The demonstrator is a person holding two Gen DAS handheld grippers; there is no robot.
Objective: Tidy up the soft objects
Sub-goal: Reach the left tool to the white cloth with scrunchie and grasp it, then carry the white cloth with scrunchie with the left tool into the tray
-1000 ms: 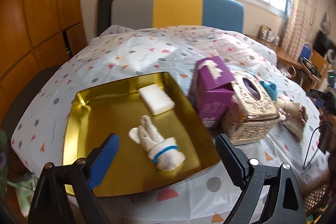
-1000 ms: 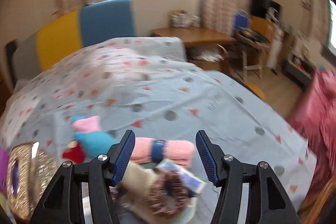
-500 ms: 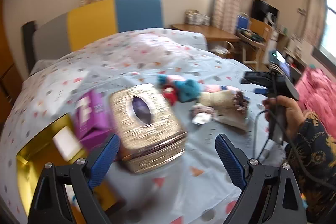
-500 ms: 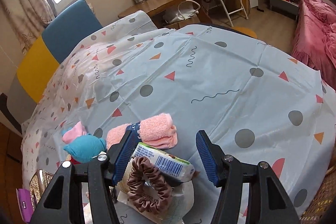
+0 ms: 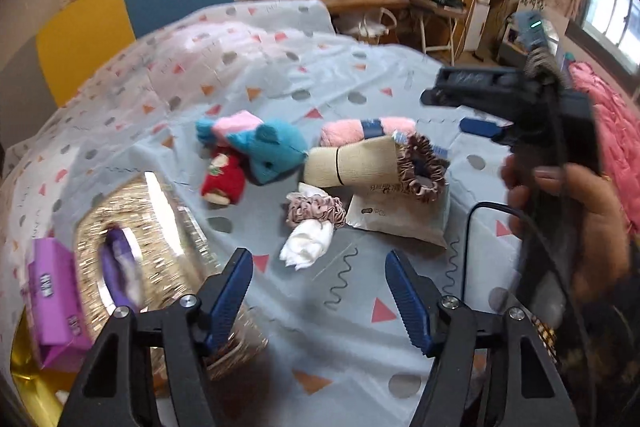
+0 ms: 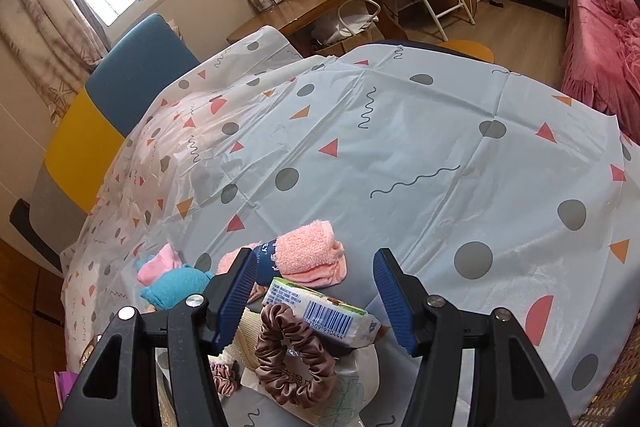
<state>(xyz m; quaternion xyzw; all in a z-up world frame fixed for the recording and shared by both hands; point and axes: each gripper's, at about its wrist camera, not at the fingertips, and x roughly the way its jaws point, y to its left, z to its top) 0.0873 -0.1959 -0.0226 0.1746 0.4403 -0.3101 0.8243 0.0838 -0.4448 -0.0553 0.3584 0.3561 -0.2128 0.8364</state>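
White cloth [image 5: 307, 243], scrunchie-bound, long axis 1-to-7 o'clock on tabletop [image 5: 360, 307]: found at 12 o'clock of left gripper [image 5: 318, 293], fingers closing, nothing held; right gripper [image 6: 316, 297] half-open, empty.

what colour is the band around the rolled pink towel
Dark navy blue, wrapped round the middle of the pink towel; the right wrist view shows it best.

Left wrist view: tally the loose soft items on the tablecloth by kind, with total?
Satin scrunchies: 2, a large brown one and a smaller mauve one
Rolled pink towel with navy band: 1
Plush toys: 2, teal and red
Beige rolled cloth: 1
White crumpled cloth: 1
Total: 7
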